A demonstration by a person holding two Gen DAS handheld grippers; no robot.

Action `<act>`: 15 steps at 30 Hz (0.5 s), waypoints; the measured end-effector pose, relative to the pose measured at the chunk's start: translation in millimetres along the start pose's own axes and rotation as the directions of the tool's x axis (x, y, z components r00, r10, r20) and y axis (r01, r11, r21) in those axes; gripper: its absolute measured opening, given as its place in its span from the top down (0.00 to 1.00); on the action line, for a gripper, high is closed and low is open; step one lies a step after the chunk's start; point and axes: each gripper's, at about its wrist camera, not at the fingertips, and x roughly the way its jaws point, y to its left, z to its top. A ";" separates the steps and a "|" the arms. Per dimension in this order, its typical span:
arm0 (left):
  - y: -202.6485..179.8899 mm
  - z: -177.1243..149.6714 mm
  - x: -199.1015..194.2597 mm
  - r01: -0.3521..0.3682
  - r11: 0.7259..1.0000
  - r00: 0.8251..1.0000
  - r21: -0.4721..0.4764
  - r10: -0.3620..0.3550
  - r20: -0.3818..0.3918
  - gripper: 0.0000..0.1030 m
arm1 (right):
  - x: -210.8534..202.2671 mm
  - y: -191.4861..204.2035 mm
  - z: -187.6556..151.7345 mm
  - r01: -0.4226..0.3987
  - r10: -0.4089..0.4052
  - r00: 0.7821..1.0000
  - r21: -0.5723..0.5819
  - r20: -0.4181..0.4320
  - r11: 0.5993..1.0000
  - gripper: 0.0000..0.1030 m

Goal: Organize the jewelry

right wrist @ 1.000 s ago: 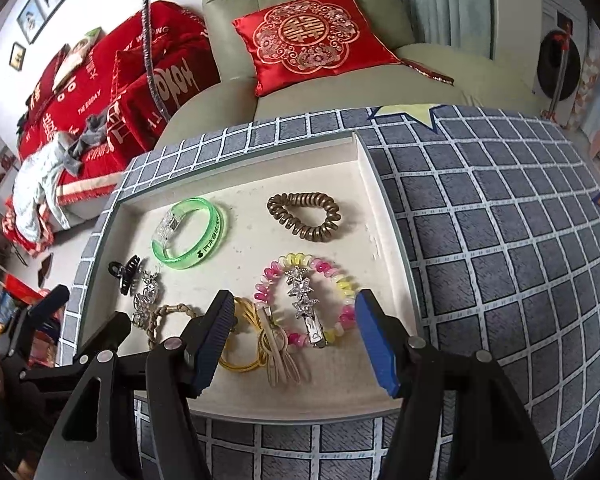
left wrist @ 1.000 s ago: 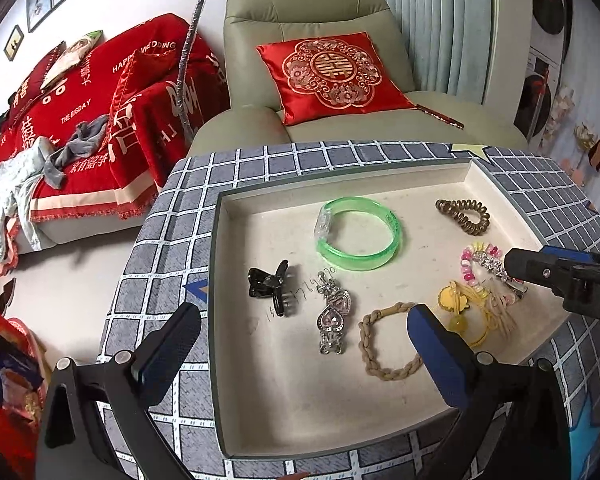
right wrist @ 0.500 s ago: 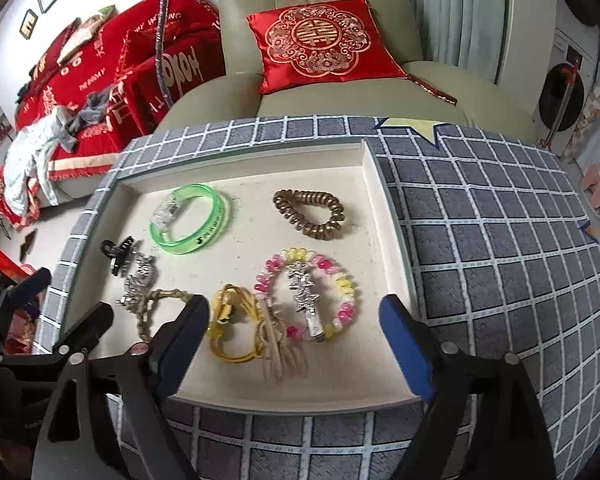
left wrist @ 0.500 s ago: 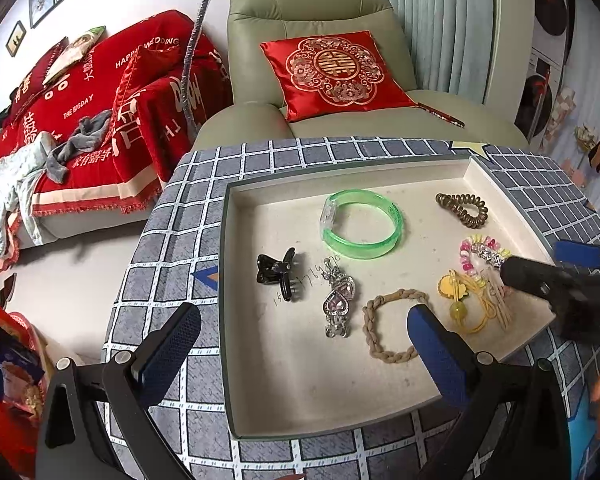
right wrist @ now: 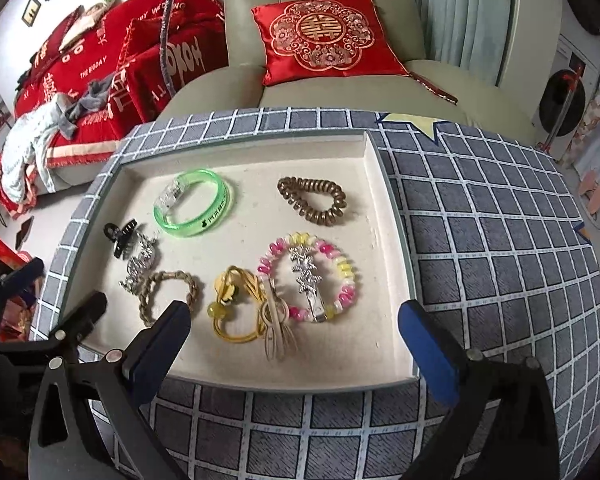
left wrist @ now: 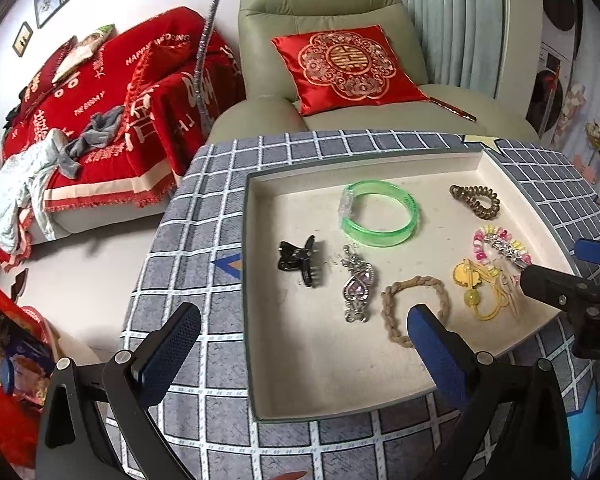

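Note:
A shallow cream tray (left wrist: 324,364) (right wrist: 340,372) lies on a grey checked tablecloth. In it are a green bangle (left wrist: 378,213) (right wrist: 192,202), a black claw clip (left wrist: 300,261) (right wrist: 120,236), a silver heart clip (left wrist: 356,288), a braided tan band (left wrist: 414,308) (right wrist: 168,292), a yellow hair tie (left wrist: 480,288) (right wrist: 232,312), a pink and yellow bead bracelet (right wrist: 306,276) with a silver star clip on it, and a brown coil tie (left wrist: 475,200) (right wrist: 312,200). My left gripper (left wrist: 300,340) is open and empty over the tray's near left edge. My right gripper (right wrist: 296,344) is open and empty over the near edge.
A green armchair with a red cushion (left wrist: 346,66) stands behind the table. A sofa under red throws (left wrist: 100,112) is at the left. The table edge drops to the floor at the left. Red bags (left wrist: 8,360) sit on the floor.
Both grippers have pulled back and up from the tray. The right gripper's jaws have opened wider. The jewelry has not moved.

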 end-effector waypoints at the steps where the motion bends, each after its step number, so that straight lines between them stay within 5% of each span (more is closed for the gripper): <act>1: 0.0 -1.0 -1.5 -0.009 1.000 1.000 0.004 0.009 0.004 0.00 | -0.1 0.7 -1.1 0.011 -0.011 1.000 -0.007 -0.003 1.000 0.00; 15: -2.1 -29.5 -36.7 0.022 0.999 1.000 0.027 -0.022 0.001 0.00 | -26.1 7.9 -30.4 0.001 0.000 1.000 -0.024 0.023 1.000 0.00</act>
